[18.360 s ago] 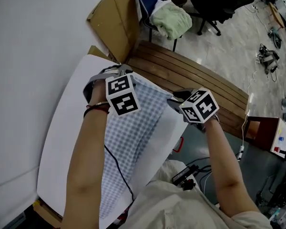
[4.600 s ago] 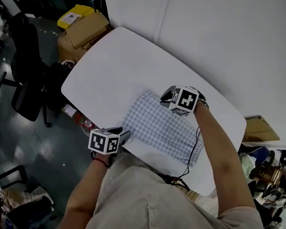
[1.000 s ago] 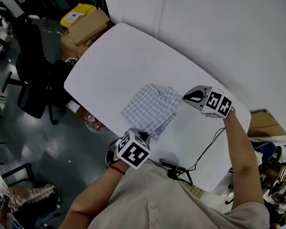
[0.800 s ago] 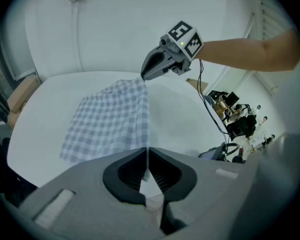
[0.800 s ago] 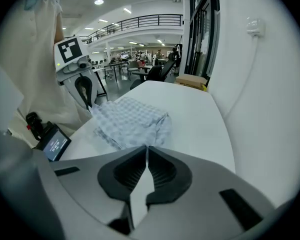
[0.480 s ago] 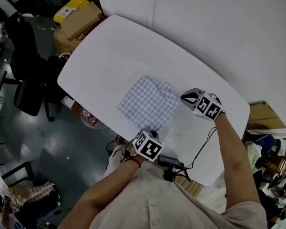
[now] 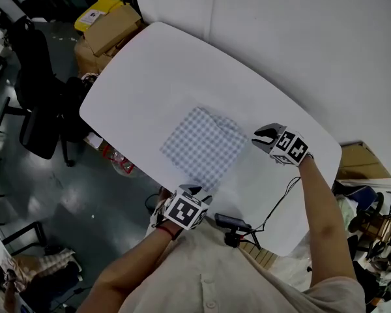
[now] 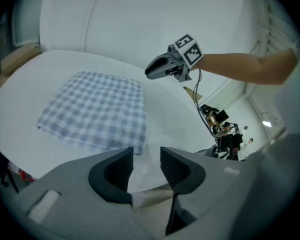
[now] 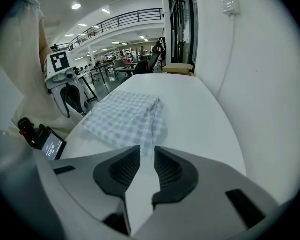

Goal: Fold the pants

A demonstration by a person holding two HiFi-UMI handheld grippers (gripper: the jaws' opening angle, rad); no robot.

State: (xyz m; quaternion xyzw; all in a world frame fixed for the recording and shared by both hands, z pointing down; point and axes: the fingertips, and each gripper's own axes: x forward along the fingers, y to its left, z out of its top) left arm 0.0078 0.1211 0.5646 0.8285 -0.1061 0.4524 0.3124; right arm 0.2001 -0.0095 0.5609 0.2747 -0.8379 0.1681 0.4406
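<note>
Head view: my left gripper point(image 7: 190, 190) and right gripper point(image 7: 263, 137), jaws just opened and empty, flank the folded blue-and-white checked cloth pants point(image 7: 204, 145) mid white oval bench point(image 7: 150, 77), brown cardboard boxes point(image 7: 111, 32) beyond its end; a second ago the pants sat rumpled, now flat.
</note>
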